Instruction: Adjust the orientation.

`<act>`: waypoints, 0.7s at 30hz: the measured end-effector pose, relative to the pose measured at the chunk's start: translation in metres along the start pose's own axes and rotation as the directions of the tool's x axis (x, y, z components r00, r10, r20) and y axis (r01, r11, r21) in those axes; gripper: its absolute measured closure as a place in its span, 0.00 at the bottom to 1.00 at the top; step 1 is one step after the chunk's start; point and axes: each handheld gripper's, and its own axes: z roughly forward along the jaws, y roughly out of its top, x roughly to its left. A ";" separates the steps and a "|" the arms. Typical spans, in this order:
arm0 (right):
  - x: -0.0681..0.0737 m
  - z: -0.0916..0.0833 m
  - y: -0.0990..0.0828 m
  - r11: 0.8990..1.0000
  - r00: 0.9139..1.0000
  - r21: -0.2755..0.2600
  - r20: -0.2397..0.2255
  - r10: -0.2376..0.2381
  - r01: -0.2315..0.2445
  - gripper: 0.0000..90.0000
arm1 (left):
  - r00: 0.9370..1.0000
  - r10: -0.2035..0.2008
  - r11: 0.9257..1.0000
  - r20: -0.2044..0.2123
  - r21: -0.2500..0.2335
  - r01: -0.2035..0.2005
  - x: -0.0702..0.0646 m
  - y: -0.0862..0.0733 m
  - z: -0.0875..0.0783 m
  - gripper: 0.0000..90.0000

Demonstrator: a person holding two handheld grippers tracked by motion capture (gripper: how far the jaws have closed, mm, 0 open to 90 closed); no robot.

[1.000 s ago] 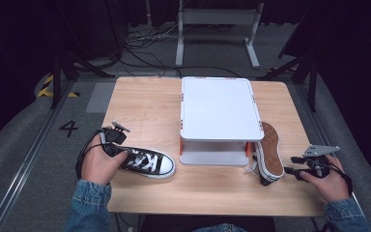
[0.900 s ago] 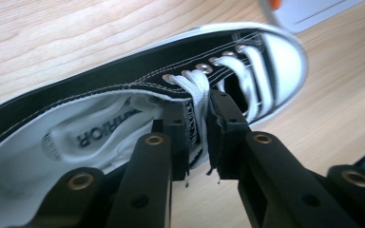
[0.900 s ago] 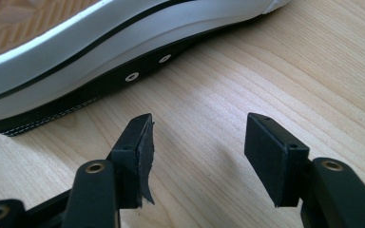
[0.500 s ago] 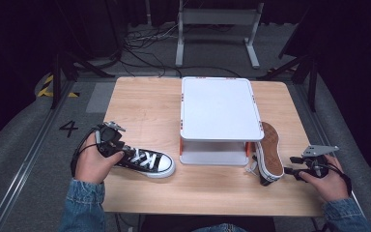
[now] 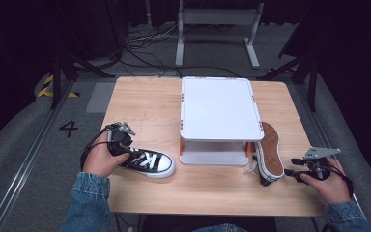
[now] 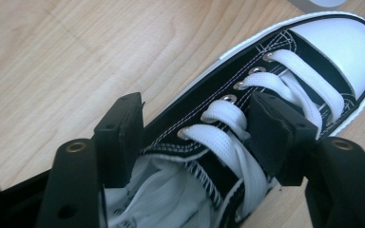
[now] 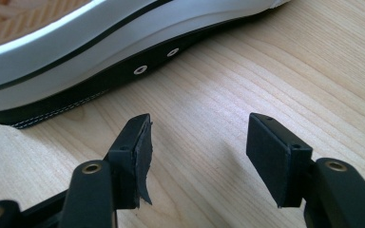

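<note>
Since the earlier frame, the left gripper has dipped toward the black sneaker and its jaws have just been opening. That sneaker stands upright on the wooden table, just left of the white stand's front corner, its white toe cap pointing toward the stand. In the left gripper view the jaws straddle the laced throat of the shoe, one beside its outer wall, the other against the white laces; they stand wide apart and do not clamp it. A second sneaker lies on its side just right of the stand, tan sole facing up. The right gripper rests near that sneaker's heel end, on the side away from the stand, jaws spread wide over bare wood and holding nothing.
</note>
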 end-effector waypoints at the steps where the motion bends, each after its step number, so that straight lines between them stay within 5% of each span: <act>1: 0.000 0.000 0.000 1.000 1.000 -0.003 0.001 -0.001 0.001 0.47 | 1.000 0.019 1.000 0.022 0.002 -0.019 -0.001 0.001 -0.001 0.51; 3: 0.000 -0.001 -0.001 1.000 1.000 -0.004 0.000 0.002 -0.002 0.47 | 0.998 0.054 0.998 0.042 0.017 -0.054 -0.005 0.004 -0.001 0.75; 8: 0.002 -0.002 -0.002 1.000 1.000 -0.007 0.001 0.000 0.000 0.47 | 0.999 0.045 0.998 0.028 0.047 -0.046 -0.010 0.011 0.000 0.91; 16: 0.001 -0.002 -0.003 1.000 1.000 -0.007 -0.004 0.001 -0.001 0.47 | 0.999 0.013 0.998 -0.032 0.056 -0.012 -0.015 0.017 -0.005 0.97; 21: 0.000 -0.002 -0.002 1.000 1.000 -0.013 -0.001 -0.001 0.001 0.47 | 0.997 -0.061 0.998 -0.046 -0.029 0.060 -0.014 0.020 -0.016 0.97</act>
